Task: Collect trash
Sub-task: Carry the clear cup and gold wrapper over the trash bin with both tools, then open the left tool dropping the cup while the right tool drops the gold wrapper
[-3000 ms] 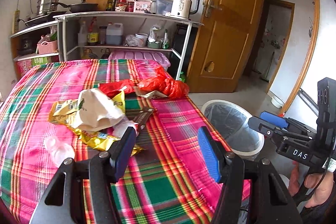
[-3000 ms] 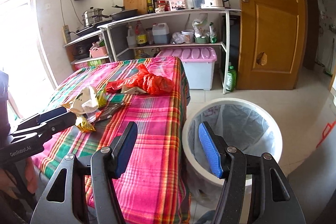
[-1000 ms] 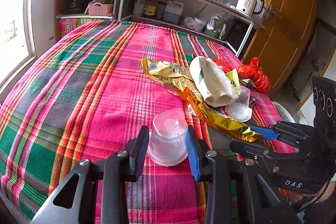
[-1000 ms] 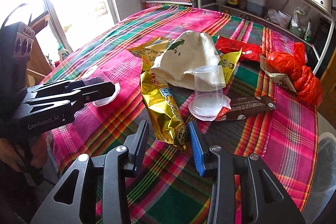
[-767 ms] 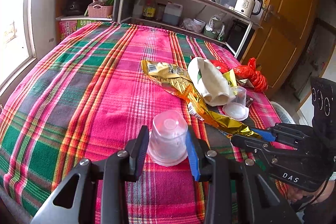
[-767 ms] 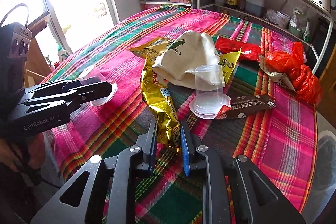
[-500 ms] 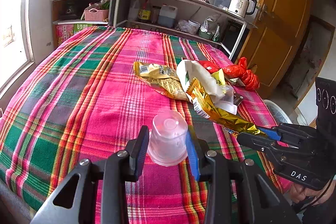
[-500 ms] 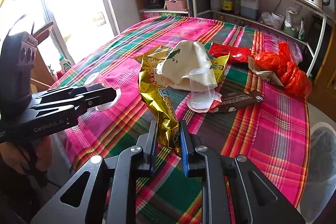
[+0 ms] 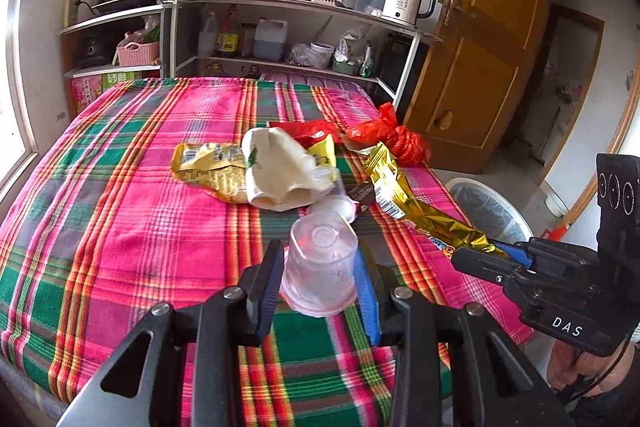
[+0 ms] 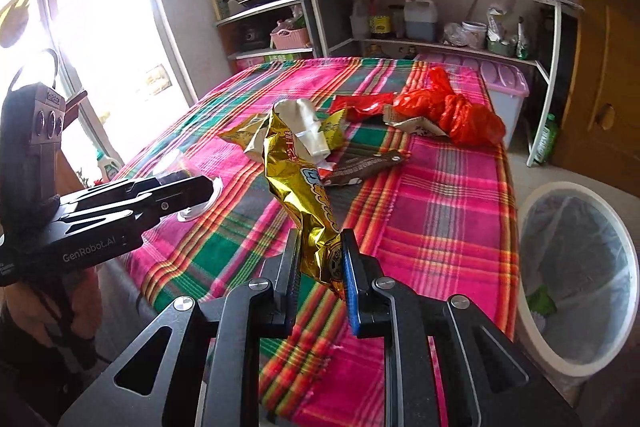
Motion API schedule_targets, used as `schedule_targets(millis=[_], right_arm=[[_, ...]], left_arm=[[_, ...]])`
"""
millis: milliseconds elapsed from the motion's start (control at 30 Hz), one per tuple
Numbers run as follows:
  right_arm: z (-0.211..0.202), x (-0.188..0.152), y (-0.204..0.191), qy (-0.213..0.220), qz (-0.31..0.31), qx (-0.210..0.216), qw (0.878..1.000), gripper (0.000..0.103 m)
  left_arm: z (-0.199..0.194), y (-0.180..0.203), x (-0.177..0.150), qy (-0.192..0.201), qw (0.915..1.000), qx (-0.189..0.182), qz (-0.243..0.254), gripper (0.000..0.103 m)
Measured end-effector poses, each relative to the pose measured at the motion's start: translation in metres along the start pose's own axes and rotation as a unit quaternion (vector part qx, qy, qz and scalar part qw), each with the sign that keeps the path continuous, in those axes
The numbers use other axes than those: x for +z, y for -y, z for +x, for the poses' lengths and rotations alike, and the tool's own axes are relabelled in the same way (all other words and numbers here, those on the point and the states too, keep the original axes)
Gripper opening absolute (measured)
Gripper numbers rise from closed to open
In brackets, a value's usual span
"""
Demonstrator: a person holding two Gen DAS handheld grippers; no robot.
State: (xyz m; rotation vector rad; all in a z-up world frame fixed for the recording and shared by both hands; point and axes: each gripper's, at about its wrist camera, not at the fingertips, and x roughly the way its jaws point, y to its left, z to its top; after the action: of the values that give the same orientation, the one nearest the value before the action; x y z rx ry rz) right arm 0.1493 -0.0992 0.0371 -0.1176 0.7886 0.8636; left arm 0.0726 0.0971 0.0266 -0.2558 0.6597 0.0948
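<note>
My left gripper [image 9: 318, 277] is shut on a clear plastic cup [image 9: 320, 267], held upside down above the plaid tablecloth [image 9: 120, 211]. My right gripper [image 10: 320, 263] is shut on the lower end of a gold snack wrapper [image 10: 298, 179], which hangs lifted off the cloth; the same wrapper [image 9: 412, 203] shows at the right of the left wrist view. A white bin [image 10: 576, 279] with a clear liner stands on the floor right of the table. More trash lies mid-table: a white paper bag [image 9: 276, 167], a second clear cup [image 9: 334, 197], a yellow packet [image 9: 208, 163], a red plastic bag [image 10: 460, 111].
A dark brown wrapper [image 10: 364, 163] and a red packet [image 10: 360, 105] lie on the cloth. Behind the table stands a shelf [image 9: 288, 3] with a kettle, pans and bottles. A wooden door [image 9: 480, 39] is at the right. A window [image 10: 80, 11] is at the left.
The right gripper closed on the gold wrapper and lifted it off the cloth, moving toward the bin side. The left gripper rose with the clear cup and drew back from the table.
</note>
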Motion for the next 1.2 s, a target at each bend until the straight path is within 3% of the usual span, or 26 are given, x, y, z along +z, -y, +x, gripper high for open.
schedule_targets(millis=[633,1200], right_arm=[[-0.060,-0.026,0.095,0.041,0.101,-0.095,0.989,0.020],[-0.073,-0.055,0.172,0.027,0.181,-0.177,0.967,0.020]], left_arm=[[0.043,0.096,0.028,-0.007,0.9941,-0.085,0.066,0.037],[0.104,0.181,0.037,-0.039,0.9812,-0.155,0.108,0.037]])
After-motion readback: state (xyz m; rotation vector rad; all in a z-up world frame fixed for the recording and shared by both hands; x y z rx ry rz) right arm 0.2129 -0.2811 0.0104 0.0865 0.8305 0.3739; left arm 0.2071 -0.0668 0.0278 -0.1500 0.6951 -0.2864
